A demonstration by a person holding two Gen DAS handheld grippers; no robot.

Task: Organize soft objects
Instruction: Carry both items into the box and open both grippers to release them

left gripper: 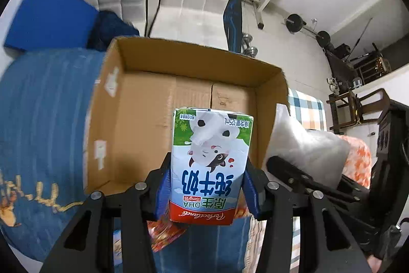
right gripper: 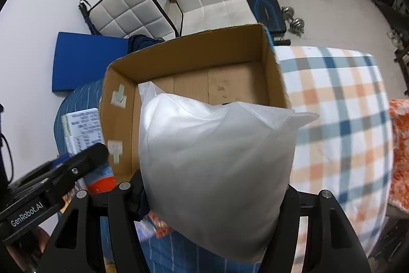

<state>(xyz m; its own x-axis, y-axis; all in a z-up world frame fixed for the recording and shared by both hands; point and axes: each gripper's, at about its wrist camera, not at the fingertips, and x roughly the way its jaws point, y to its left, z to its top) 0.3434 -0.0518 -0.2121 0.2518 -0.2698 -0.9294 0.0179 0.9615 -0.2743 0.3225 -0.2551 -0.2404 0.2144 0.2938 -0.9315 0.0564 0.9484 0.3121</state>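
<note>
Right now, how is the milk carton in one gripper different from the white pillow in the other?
The milk carton is a stiff, printed box, held upside down in the left gripper; the white pillow is plain, puffy and far bulkier, spilling past the right gripper. Both are clamped and held in front of the open cardboard box.

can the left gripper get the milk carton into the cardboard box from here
Probably yes. The left gripper holds the milk carton right before the open cardboard box, whose floor looks bare; the white pillow sits off to the right.
</note>
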